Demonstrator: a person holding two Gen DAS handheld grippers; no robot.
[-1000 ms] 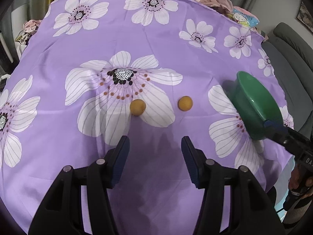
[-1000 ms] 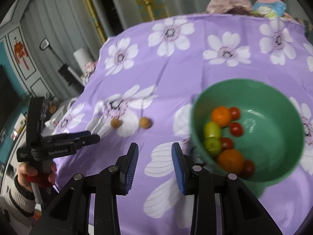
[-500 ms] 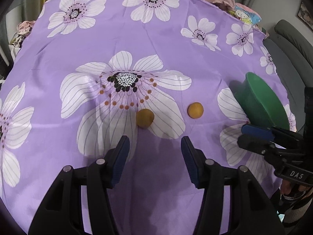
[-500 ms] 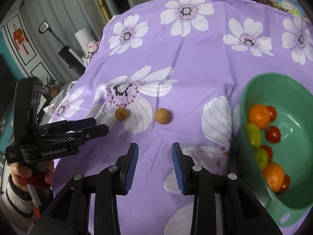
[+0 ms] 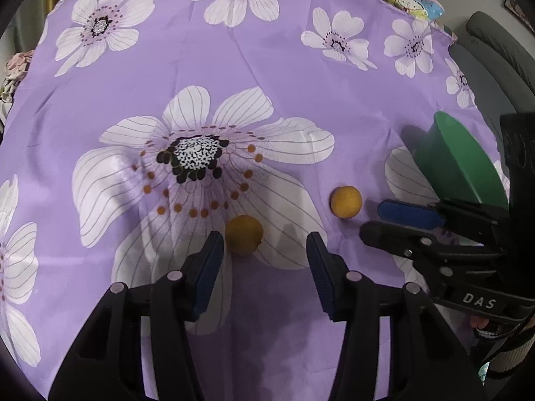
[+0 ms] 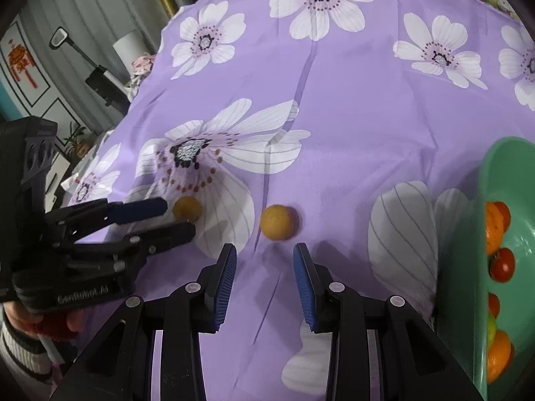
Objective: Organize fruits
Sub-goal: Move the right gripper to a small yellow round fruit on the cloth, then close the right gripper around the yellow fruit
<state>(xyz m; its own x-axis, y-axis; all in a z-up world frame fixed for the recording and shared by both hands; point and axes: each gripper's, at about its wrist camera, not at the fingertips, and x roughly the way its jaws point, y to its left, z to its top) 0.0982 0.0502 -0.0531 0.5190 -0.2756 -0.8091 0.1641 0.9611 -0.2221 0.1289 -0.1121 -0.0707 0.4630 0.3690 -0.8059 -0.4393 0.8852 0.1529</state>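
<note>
Left claw (image 5: pixel 264 244) closing, empty, beside round matte fruit (image 5: pixel 243 234); right claw (image 6: pixel 264 257) narrow, empty.

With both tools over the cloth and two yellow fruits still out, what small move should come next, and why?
Probably ease the left tool forward and down around the nearer yellow fruit. That fruit sits just past the tips, near the left pad, not yet gripped. The right tool faces the other fruit, and the green bowl is close.
</note>
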